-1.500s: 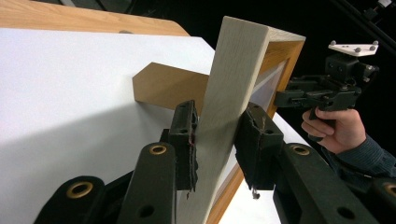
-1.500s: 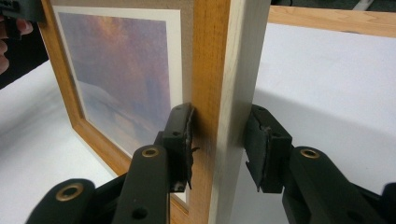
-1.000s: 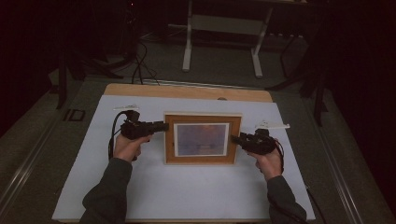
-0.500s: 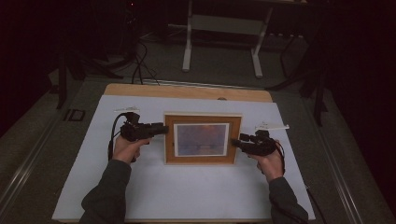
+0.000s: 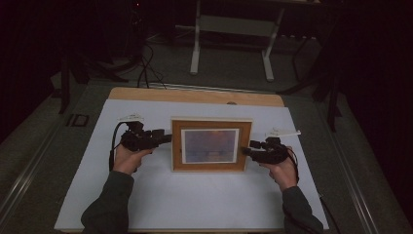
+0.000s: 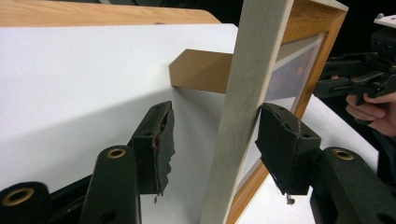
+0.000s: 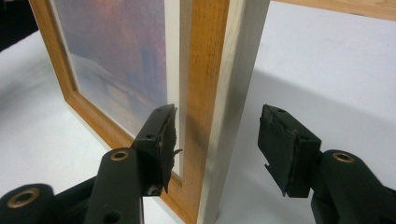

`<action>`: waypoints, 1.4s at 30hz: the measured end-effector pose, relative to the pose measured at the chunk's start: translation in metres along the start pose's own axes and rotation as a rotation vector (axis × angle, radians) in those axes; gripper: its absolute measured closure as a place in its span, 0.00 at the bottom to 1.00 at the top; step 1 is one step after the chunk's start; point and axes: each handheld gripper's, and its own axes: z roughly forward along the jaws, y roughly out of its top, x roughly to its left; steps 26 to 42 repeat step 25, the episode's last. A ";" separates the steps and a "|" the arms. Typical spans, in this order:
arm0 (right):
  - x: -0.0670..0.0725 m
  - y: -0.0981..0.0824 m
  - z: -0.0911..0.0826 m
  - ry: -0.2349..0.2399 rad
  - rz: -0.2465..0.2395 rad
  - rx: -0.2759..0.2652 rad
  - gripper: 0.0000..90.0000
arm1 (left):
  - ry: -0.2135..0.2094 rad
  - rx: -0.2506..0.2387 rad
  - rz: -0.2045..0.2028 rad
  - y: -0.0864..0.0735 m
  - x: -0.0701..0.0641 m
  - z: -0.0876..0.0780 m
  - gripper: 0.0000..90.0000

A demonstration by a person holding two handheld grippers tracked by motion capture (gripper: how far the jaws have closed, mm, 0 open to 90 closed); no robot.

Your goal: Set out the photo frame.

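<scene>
The picture frame (image 5: 211, 145) is stood upright near the middle of the white tabletop (image 5: 195, 204), propped from behind by its brown easel leg (image 6: 198, 71), with the picture turned toward the person. Compared with a second ago, both pairs of tongs have just been opening, and the frame is now released on both sides. In the left gripper view, the left tongs (image 6: 212, 149) are seen spread, with the pale side edge of the frame between the pads: one pad sits at or just against that edge, the other well clear of it. In the right gripper view, the right tongs (image 7: 217, 149) are likewise spread around the opposite edge, one pad just in front of the glass and the other clearly apart at the back.

From the high view, the left tongs (image 5: 165, 139) and right tongs (image 5: 246, 148) are held beside the frame at either side. The frame has not shifted across the earlier pictures, so it appears to be carried by its own leg. The placing of the frame is judged done; what remains is probably for the tongs to be drawn back sideways without the edges being brushed, since a nudge could tip it.
</scene>
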 end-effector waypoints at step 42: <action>-0.004 -0.027 -0.026 0.025 0.034 0.008 0.50 | 0.269 0.112 0.116 -0.057 -0.012 -0.022 0.47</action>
